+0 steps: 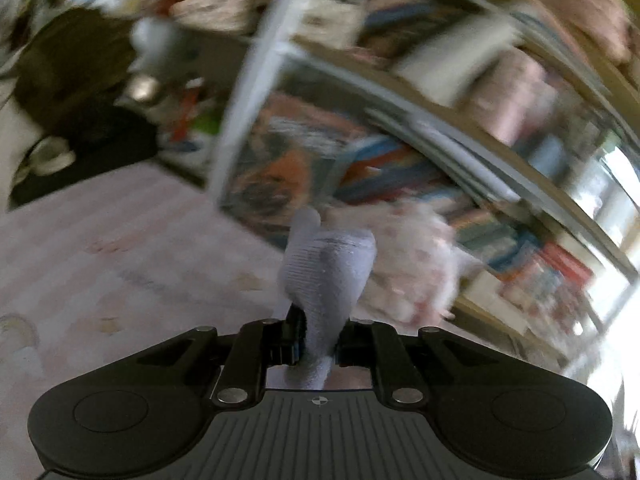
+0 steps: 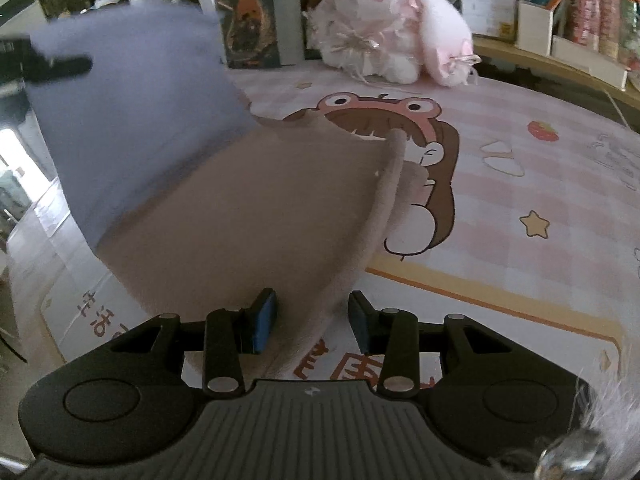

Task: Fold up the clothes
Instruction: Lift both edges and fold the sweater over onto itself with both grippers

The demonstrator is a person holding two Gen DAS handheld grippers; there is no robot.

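Surface: pink checked bedsheet [image 2: 520,168] with cartoon print; bookshelves [image 2: 560,8] behind.
Left gripper [image 1: 316,340]: fingers clenched on lavender ribbed cloth [image 1: 326,268], lifted above the sheet; view blurred.
Right gripper [image 2: 312,322]: fingers parted, beige cloth [image 2: 248,216] lying between them, ungripped.
Plush toy [image 2: 384,28]: at far sheet edge.

Daylight glares at the frame edges; left view is heavily motion-blurred, both bowed by fisheye.
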